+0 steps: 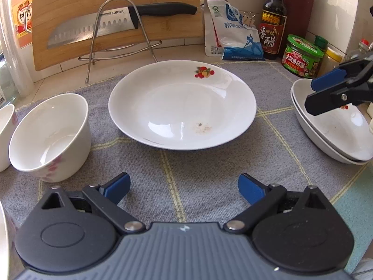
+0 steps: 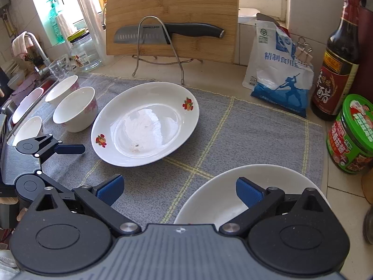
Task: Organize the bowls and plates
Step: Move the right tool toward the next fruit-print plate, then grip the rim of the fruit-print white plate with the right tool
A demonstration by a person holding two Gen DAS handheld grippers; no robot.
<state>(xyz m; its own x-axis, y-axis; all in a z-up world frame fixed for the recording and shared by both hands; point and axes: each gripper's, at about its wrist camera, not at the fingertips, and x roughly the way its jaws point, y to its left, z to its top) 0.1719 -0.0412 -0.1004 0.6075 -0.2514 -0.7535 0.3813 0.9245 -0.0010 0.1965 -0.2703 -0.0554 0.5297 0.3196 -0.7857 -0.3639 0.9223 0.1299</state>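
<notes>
Straight ahead in the left wrist view, the left tongs (image 1: 184, 187) stand wide apart with only the grey checked cloth (image 1: 209, 175) between their blue pads, nothing gripped. Just beyond them a white plate (image 1: 181, 105) with a small fruit print on its far rim lies flat on the cloth, a brownish smear near its middle. To its left stands a white bowl (image 1: 50, 135) with pink flowers, upright, and another bowl (image 1: 5, 135) is cut off by the left edge. At the right edge two stacked white plates (image 1: 326, 137) rest on the cloth, with the right tongs (image 1: 326, 93) hovering above them. Against the far wall a bamboo cutting board (image 1: 116, 0) leans behind a wire rack (image 1: 121, 35) that carries a knife (image 1: 105, 26). In the right wrist view, the right tongs (image 2: 179, 191) are likewise spread open and empty, their right pad over the near rim of the stacked plates (image 2: 221, 193). The fruit-print plate (image 2: 145, 123) lies farther off to the left on the cloth, well apart from the stack. The left tongs (image 2: 77, 161) show at the left edge, near that plate. Beyond them several bowls (image 2: 74, 109) stand along the left side of the tabletop (image 2: 221, 74).
</notes>
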